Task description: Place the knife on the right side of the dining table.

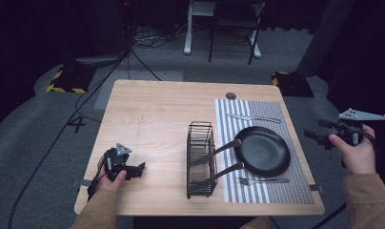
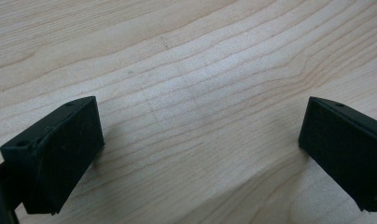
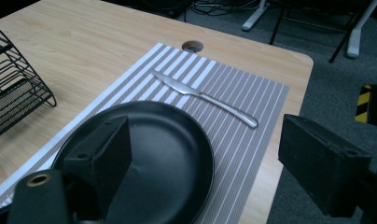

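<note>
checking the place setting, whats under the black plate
A grey-and-white striped placemat lies under the black plate, with a knife beyond the plate and a fork in front of it on the same mat. The mat's part directly beneath the plate is covered, so unseen.

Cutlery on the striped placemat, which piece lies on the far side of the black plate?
The knife: it lies beyond the black plate, while the fork lies on the plate's near side.

Dim room: grey carpet floor (image 1: 33, 114), white desk legs (image 1: 187, 33), black chair (image 1: 233, 24), hazard-striped bases (image 1: 66, 81).
</note>
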